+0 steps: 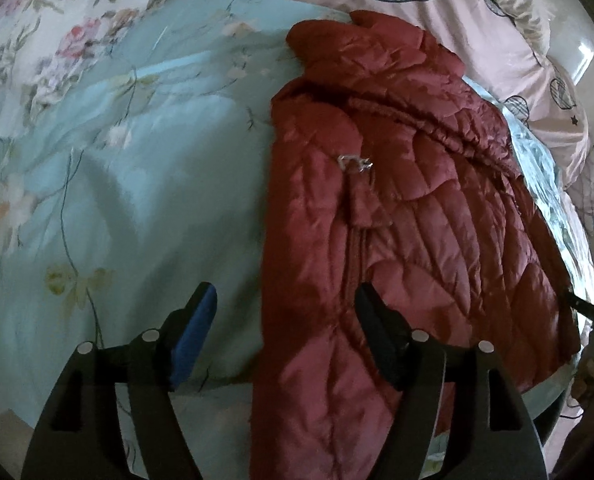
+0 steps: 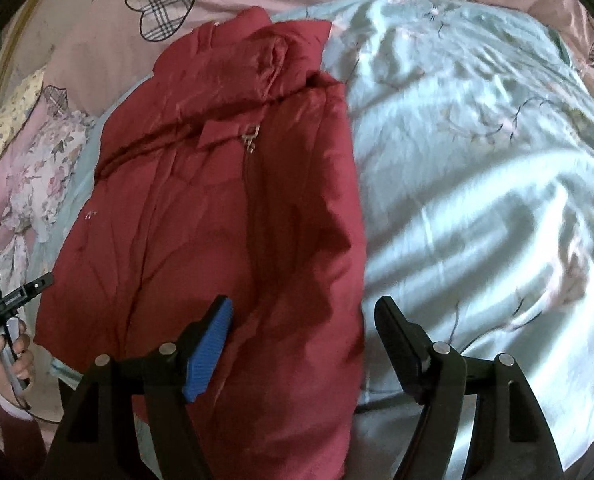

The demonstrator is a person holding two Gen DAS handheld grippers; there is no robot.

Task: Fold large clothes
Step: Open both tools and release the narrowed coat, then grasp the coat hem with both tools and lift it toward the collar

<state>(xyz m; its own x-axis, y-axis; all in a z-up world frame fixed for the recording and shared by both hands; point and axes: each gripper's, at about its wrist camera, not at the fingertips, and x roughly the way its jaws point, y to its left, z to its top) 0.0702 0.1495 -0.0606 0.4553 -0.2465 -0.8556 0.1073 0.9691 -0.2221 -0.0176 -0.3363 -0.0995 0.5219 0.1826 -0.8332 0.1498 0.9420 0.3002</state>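
Observation:
A dark red quilted puffer jacket [image 1: 397, 216] lies on a pale blue floral bedspread [image 1: 117, 200], collar at the far end, zipper closed with a metal pull near the chest. Its sides look folded in, making a long narrow shape. It also shows in the right wrist view [image 2: 225, 216]. My left gripper [image 1: 285, 300] is open and empty, hovering above the jacket's near left edge. My right gripper [image 2: 303, 312] is open and empty above the jacket's near right edge. The left gripper [image 2: 15, 292] appears at the far left of the right wrist view, held in a hand.
A pink quilt with plaid hearts [image 2: 165, 4] lies bunched behind the jacket. A floral pillow [image 1: 77, 32] sits at the far left. The bedspread [image 2: 477, 180] stretches wrinkled to the right of the jacket. The bed's near edge runs just below the jacket's hem.

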